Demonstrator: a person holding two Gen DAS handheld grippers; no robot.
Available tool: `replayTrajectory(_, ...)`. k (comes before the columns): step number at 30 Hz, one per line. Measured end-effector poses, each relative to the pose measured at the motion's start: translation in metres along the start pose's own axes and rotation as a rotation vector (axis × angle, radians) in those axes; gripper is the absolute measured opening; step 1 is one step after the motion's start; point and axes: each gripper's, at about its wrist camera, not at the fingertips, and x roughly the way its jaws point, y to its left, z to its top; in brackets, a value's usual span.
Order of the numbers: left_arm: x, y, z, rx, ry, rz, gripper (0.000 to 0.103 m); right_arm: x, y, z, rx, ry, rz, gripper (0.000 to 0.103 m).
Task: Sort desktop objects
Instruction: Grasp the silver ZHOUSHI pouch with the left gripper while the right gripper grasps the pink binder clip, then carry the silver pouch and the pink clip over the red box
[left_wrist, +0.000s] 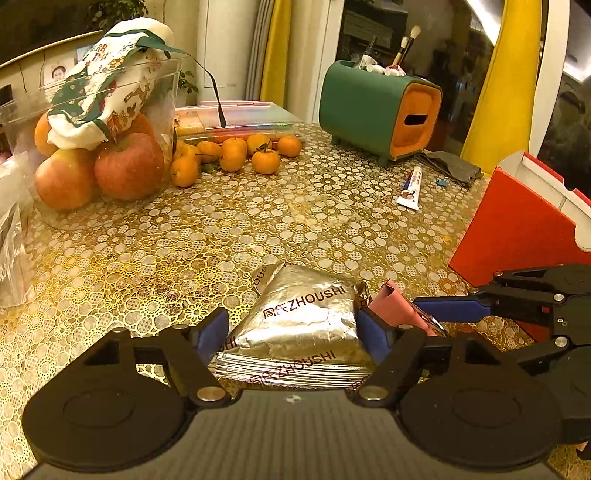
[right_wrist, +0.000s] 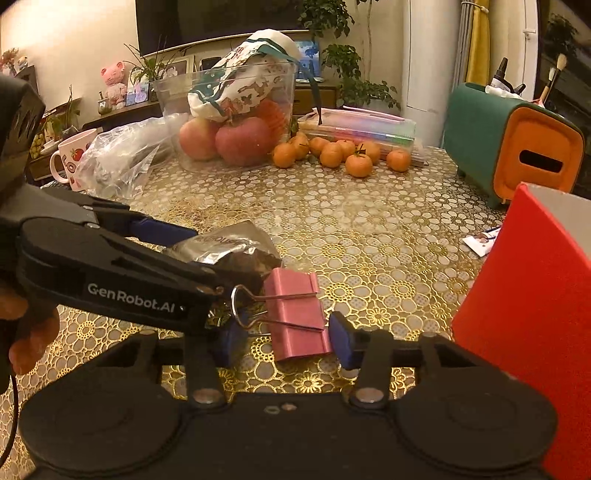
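A silver foil packet (left_wrist: 306, 317) printed ZHOUSHI lies on the gold-patterned table (left_wrist: 258, 221), near its front. My left gripper (left_wrist: 293, 334) straddles it, and both blue pads (left_wrist: 212, 332) touch its sides. Just right of it lies a pink binder clip (right_wrist: 299, 314) with its wire handles folded out. My right gripper (right_wrist: 284, 341) has one pad at the clip's body and the other at its handles. In the left wrist view the right gripper (left_wrist: 432, 321) comes in from the right over the clip (left_wrist: 395, 306). The left gripper (right_wrist: 207, 258) shows in the right wrist view over the foil packet (right_wrist: 229, 243).
A red box (right_wrist: 524, 295) stands close on the right. Farther back are a toothpaste tube (left_wrist: 410, 188), a green and orange holder (left_wrist: 376, 110), several mandarins (left_wrist: 232, 153), a clear tub of apples (left_wrist: 110, 155), a plastic bag (right_wrist: 122, 155) and a mug (right_wrist: 70, 158).
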Motion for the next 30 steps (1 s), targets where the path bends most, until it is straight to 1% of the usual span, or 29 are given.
replayTrajectory(3, -0.001, -0.001, -0.001, -0.006, 0.002, 0.008, 0.072, -0.002, 0.000, 0.000, 0.003, 0.004, -0.003, 0.033)
replayTrajectory(4, -0.002, -0.002, -0.002, -0.006, 0.004, 0.013, 0.071, -0.003, 0.001, 0.000, 0.001, 0.009, -0.006, 0.033)
replayTrajectory(11, -0.014, -0.001, -0.005, -0.046, -0.001, 0.024, 0.066, -0.010, 0.002, -0.001, 0.011, 0.012, -0.029, 0.032)
replayTrajectory(13, -0.018, -0.002, -0.008, -0.052, -0.004, 0.028, 0.062, -0.014, 0.002, -0.002, 0.018, 0.012, -0.028, 0.032)
replayTrajectory(22, -0.039, -0.013, -0.022, -0.088, -0.001, 0.040, 0.061, -0.038, 0.005, -0.006, 0.029, 0.022, -0.030, 0.032)
replayTrajectory(30, -0.071, -0.033, -0.037, -0.101, 0.001, 0.024, 0.060, -0.070, 0.007, -0.012, 0.038, 0.022, -0.032, 0.032)
